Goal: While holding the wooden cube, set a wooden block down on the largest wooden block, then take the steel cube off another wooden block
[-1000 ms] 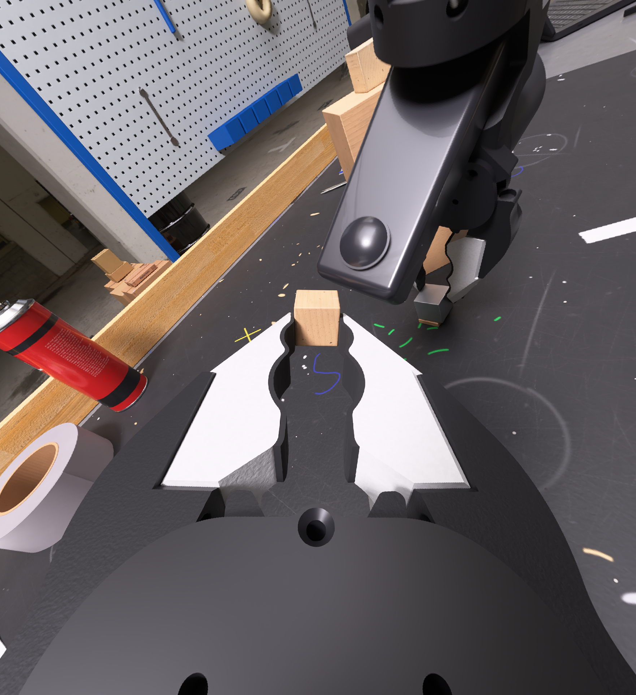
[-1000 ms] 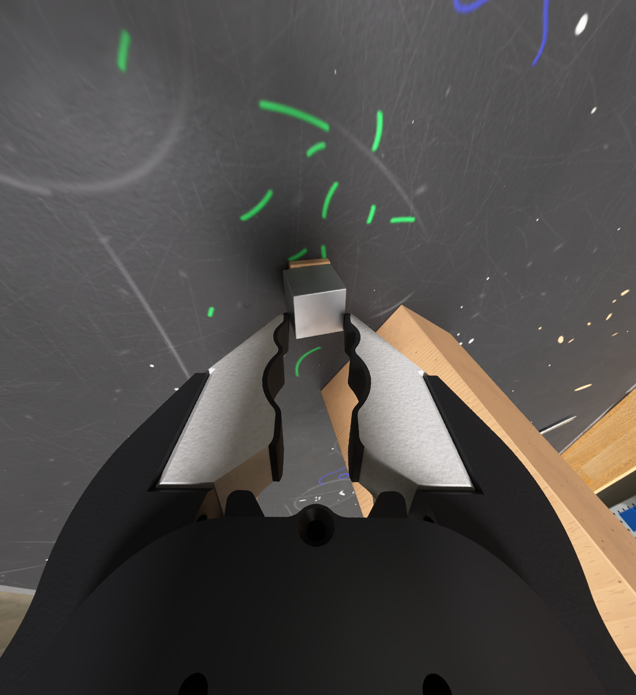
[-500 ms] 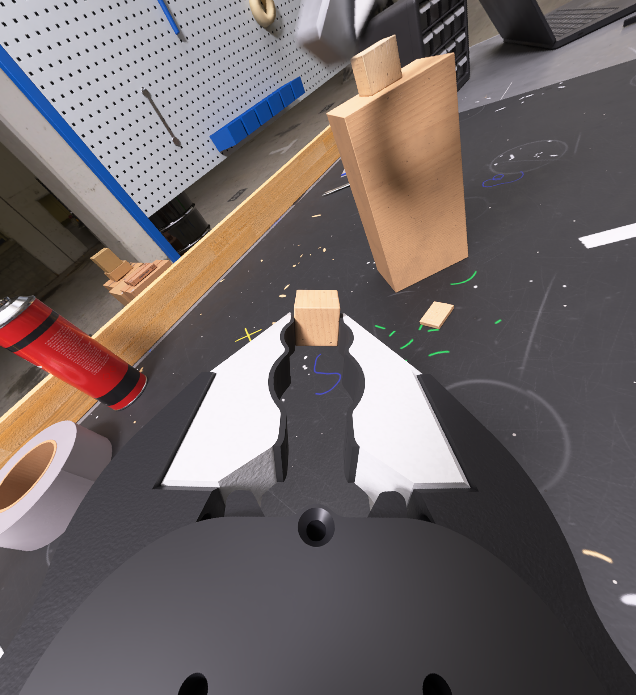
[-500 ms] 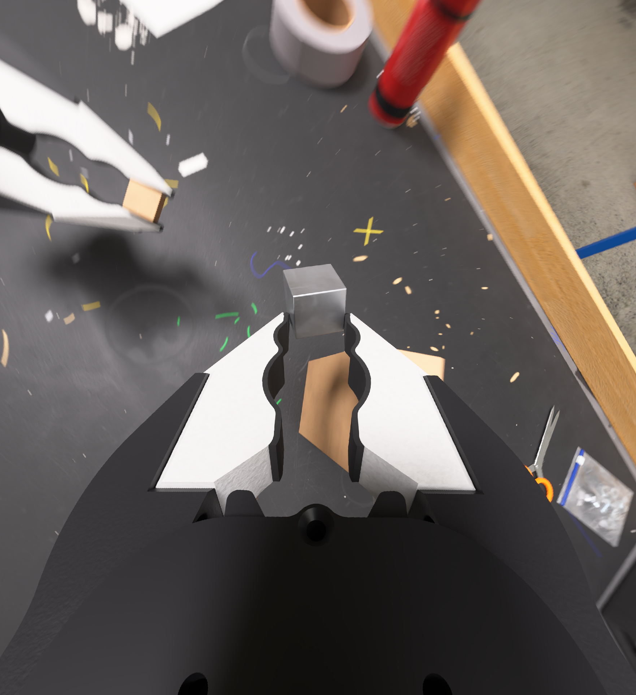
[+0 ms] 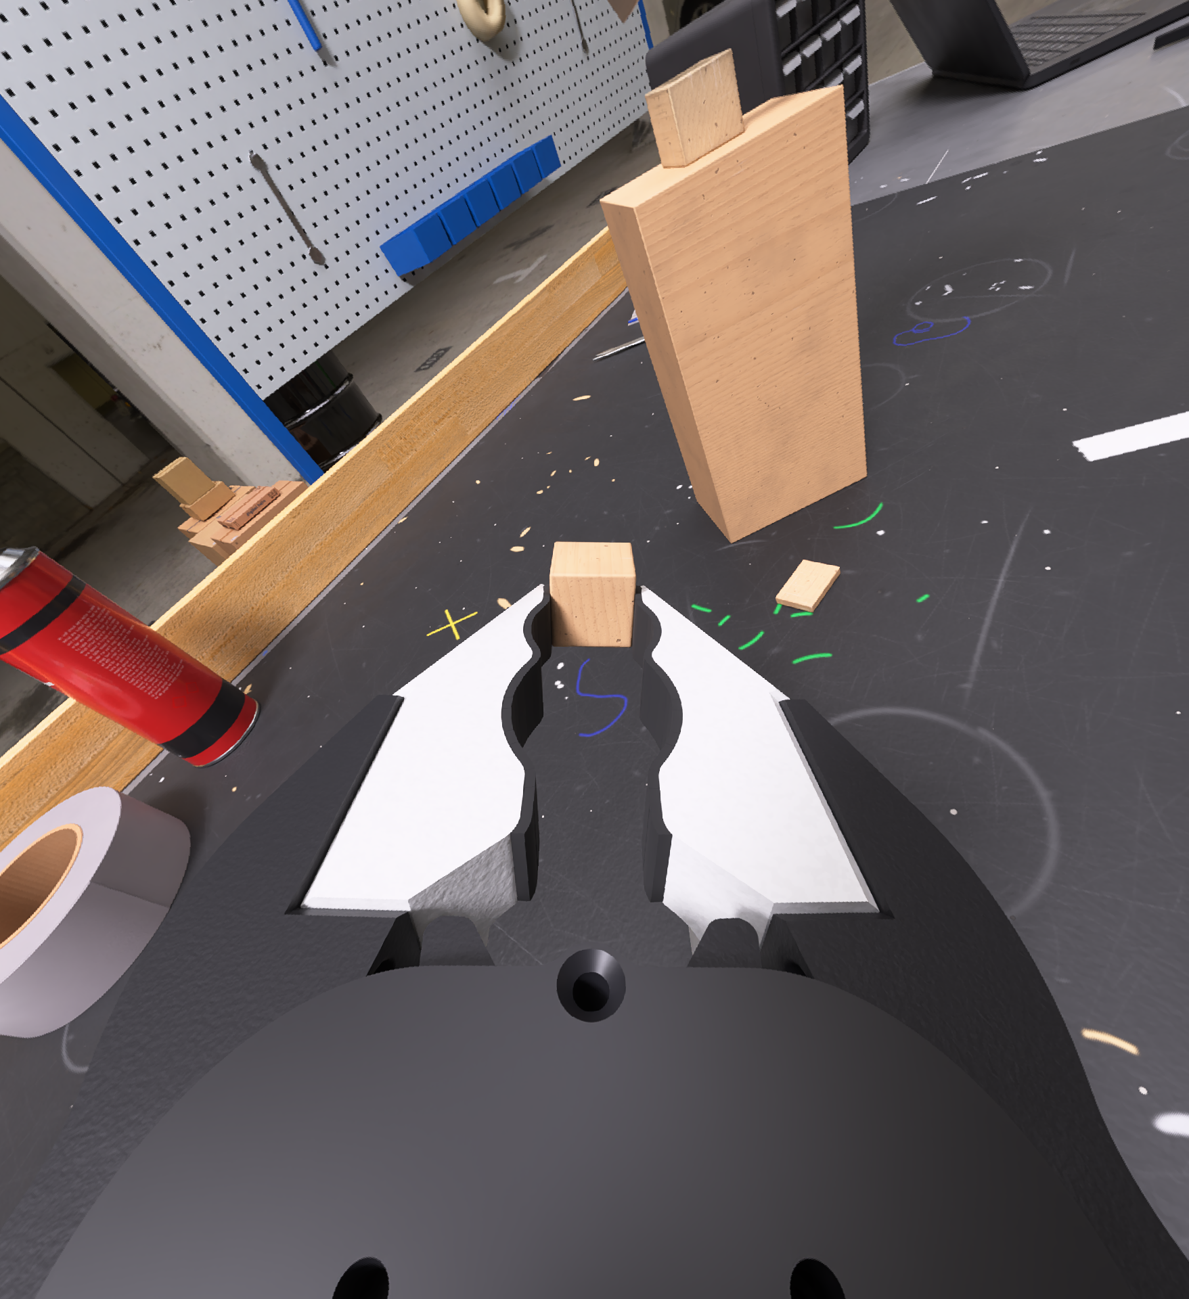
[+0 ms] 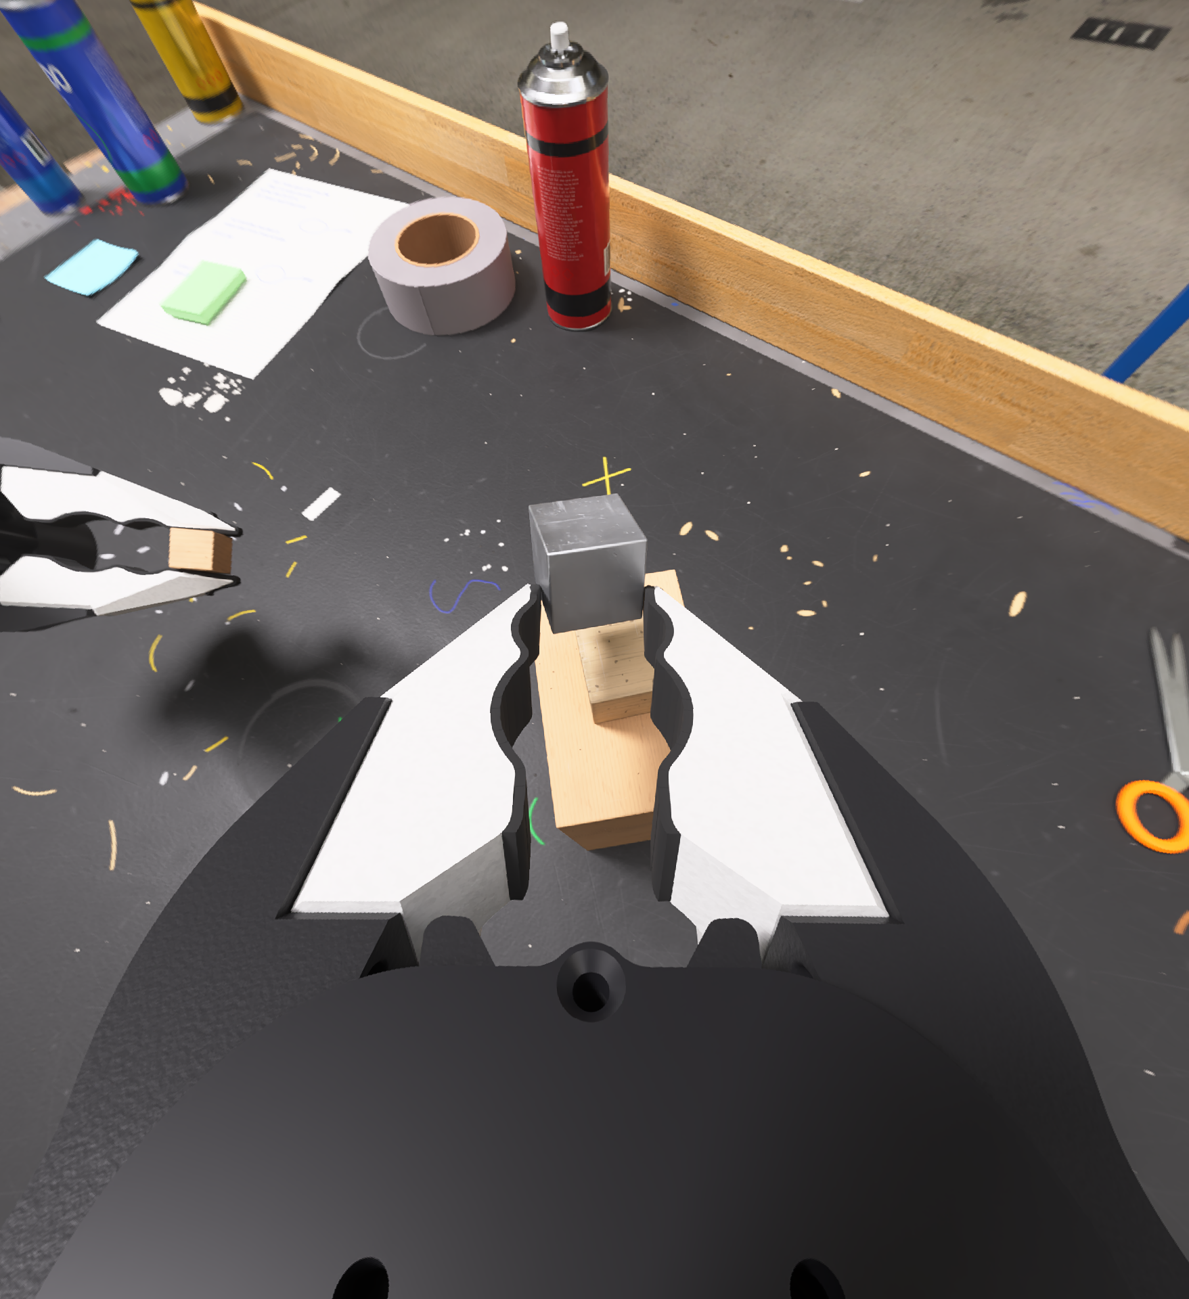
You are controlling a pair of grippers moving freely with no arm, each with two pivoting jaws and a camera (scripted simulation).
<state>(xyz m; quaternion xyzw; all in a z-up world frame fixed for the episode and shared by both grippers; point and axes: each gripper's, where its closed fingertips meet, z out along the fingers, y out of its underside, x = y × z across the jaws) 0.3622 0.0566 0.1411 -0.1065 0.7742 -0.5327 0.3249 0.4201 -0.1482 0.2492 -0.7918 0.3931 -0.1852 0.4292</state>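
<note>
My left gripper [image 5: 591, 592] is shut on the wooden cube [image 5: 591, 611] and holds it just above the black table. Ahead to the right stands the largest wooden block [image 5: 753, 316], tall and upright, with a small wooden block [image 5: 697, 109] on its top. A thin flat wooden block [image 5: 808, 585] lies bare on the table near its foot. My right gripper [image 6: 591, 590] is shut on the steel cube [image 6: 588, 559], high above the tall block [image 6: 598, 773] and the small block [image 6: 619, 678]. The left gripper [image 6: 226, 555] with its cube [image 6: 199, 550] shows at the left there.
A red spray can [image 6: 567, 190] and a grey tape roll [image 6: 444, 263] stand near the wooden table edge [image 6: 858, 330]. A white paper [image 6: 282, 232] with a green pad [image 6: 203, 292], blue and yellow cans [image 6: 113, 105], and orange-handled scissors [image 6: 1182, 759] lie around.
My right gripper lifted the steel cube off the thin flat block, rose out of the left wrist view and now looks down over the tall block. My left gripper stayed still.
</note>
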